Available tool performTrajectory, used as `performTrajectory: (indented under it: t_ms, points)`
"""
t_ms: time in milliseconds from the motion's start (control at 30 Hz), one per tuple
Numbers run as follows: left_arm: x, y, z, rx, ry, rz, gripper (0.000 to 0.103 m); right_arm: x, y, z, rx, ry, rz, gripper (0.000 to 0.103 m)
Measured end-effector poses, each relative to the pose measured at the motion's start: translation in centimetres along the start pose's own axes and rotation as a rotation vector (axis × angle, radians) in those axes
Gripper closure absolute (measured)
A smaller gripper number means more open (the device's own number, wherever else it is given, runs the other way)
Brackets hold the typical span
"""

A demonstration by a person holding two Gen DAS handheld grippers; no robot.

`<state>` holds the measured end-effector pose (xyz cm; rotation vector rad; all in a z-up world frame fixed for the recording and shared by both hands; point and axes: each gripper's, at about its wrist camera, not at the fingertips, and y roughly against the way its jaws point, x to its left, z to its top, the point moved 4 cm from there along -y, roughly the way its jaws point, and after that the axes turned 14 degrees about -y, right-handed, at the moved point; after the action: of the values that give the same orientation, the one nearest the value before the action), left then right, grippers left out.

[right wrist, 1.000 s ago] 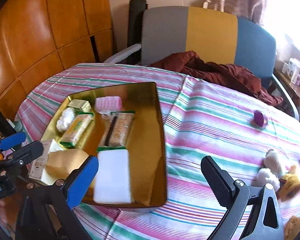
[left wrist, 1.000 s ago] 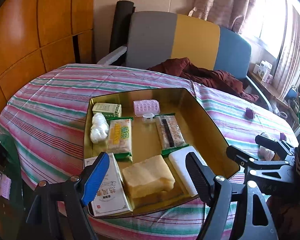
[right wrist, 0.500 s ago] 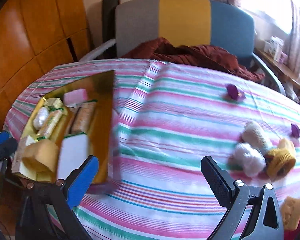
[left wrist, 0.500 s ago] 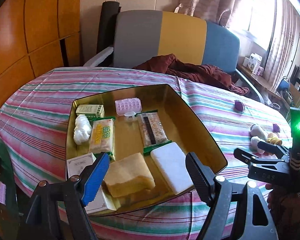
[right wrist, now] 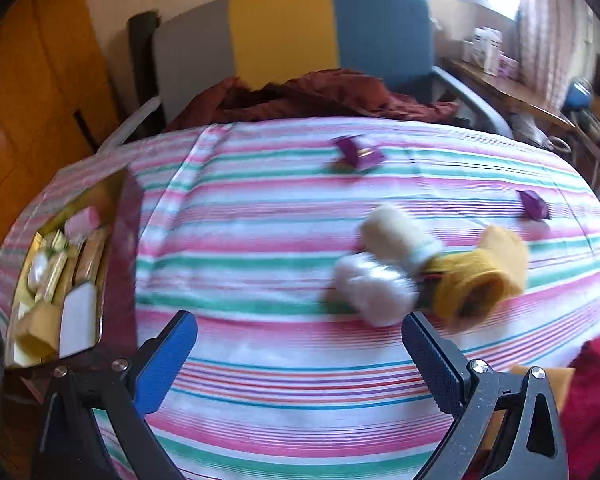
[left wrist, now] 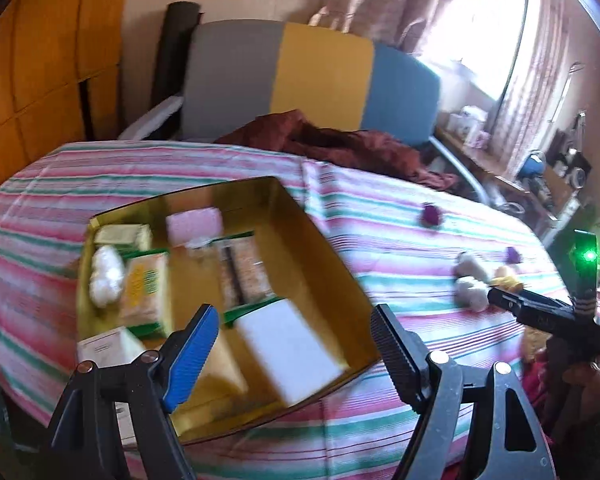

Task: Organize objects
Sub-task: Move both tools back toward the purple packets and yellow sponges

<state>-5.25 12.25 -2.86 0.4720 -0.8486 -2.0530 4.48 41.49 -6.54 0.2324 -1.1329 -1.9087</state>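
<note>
A gold tray (left wrist: 332,264) on the striped table holds a white block (left wrist: 288,344), a yellow sponge (left wrist: 228,364), snack packets (left wrist: 144,288), a pink box (left wrist: 194,222) and a cotton wad (left wrist: 106,278). My left gripper (left wrist: 296,344) is open and empty over the tray's near edge. My right gripper (right wrist: 300,354) is open and empty above the cloth, just short of a white fluffy bundle (right wrist: 370,286), a cream roll (right wrist: 396,236) and a yellow sock (right wrist: 484,276). The tray also shows at the left of the right wrist view (right wrist: 118,216).
Two purple wrapped pieces (right wrist: 358,152) (right wrist: 534,204) lie farther back on the cloth. A maroon cloth (right wrist: 320,96) lies on the grey, yellow and blue chair (right wrist: 284,28) behind the table. A wooden wall (left wrist: 40,72) is at the left.
Both views have swung right. The right gripper has moved from the tray toward the fluffy bundle and sock. The left gripper stays over the tray's near edge. Both stay open.
</note>
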Motion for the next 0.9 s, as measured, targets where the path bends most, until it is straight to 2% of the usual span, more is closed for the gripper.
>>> performTrajectory:
  t_ms: [167,267,367,500,700,900]
  points:
    - [-2.4,-1.6,1.4,0.024,-0.027,-0.103,0.024,-5.8,2.8,3.6,-0.076,-0.132,-0.039,0.0]
    - [-4.0,-2.5,2.0,0.042,-0.06,-0.123,0.024,-10.0,4.1,5.5,-0.117,-0.227,-0.088,0.0]
    - [-4.7,-3.7,2.6,0.067,-0.052,-0.133,0.024,-13.6,4.6,6.6,-0.14,-0.305,-0.132,0.0]
    - [-5.7,-5.5,3.3,0.112,-0.055,-0.152,0.024,-16.8,3.8,6.7,-0.141,-0.394,-0.159,0.0]
    - [-8.9,-8.0,5.8,0.143,-0.137,-0.201,0.024,-19.4,2.3,5.8,-0.105,-0.508,-0.126,0.0]
    - [-12.5,-11.5,9.3,0.151,-0.181,-0.281,0.024,-19.8,2.1,5.7,-0.091,-0.522,-0.108,0.0]
